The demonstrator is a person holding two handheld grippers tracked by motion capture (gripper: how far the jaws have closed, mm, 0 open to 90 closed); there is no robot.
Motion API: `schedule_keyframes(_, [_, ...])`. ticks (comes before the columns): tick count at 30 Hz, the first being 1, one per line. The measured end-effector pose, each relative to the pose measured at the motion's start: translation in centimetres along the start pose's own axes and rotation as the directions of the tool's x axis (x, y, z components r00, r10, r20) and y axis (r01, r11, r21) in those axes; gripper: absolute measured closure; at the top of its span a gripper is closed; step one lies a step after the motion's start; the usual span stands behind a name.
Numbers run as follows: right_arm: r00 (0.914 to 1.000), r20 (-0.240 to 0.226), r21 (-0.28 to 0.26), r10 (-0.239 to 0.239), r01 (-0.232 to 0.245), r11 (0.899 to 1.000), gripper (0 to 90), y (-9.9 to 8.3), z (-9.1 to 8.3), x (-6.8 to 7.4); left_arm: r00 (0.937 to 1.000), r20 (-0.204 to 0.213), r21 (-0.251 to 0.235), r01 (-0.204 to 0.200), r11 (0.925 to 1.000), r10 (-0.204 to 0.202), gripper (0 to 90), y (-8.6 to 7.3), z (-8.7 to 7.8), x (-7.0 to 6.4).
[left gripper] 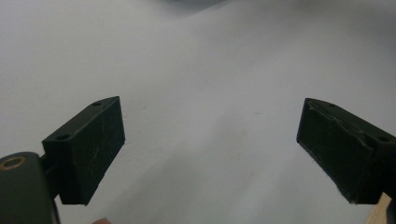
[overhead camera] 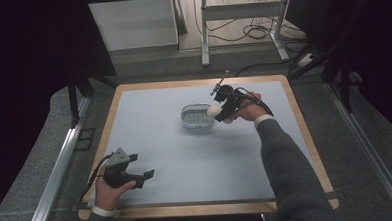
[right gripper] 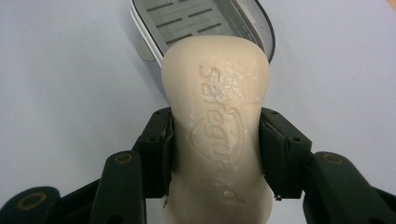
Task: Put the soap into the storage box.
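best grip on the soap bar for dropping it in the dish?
Across the waist, as the right gripper holds it now: the soap narrows mid-length, so the pads sit in the two side hollows. Come from its near end, along its length, leaving the far end free to enter the dish.

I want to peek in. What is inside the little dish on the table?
The dish holds a grey slotted rack with nothing on it. The soap, pinched by the right gripper, covers the dish's near part, so that stays hidden.
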State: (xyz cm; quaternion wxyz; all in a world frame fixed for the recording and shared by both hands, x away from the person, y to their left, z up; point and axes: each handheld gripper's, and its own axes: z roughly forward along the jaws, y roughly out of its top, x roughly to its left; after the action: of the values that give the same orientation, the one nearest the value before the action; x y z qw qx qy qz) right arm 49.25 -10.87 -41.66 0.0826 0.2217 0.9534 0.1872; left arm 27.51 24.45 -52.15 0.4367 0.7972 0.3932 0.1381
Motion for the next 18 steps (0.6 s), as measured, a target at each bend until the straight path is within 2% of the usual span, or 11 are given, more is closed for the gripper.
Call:
schedule_keyframes(8, [0.9995,0.006,-0.006,-0.03,0.03,1.0,48.9,1.5,0.1,-0.3,1.0,0.003,-0.002,0.001,1.0,-0.001,8.2,0.0,0.0,0.0])
schedule_keyframes(12, [0.9988,-0.01,-0.016,-0.049,0.049,0.999,48.9,2.2,0.4,-0.4,1.0,0.002,-0.005,0.003,1.0,-0.003,8.2,0.0,0.0,0.0])
schedule_keyframes(18, [0.9973,-0.02,0.003,-0.071,0.071,0.997,48.9,3.4,1.4,-0.5,1.0,0.003,-0.005,0.003,1.0,-0.003,8.2,0.0,0.0,0.0])
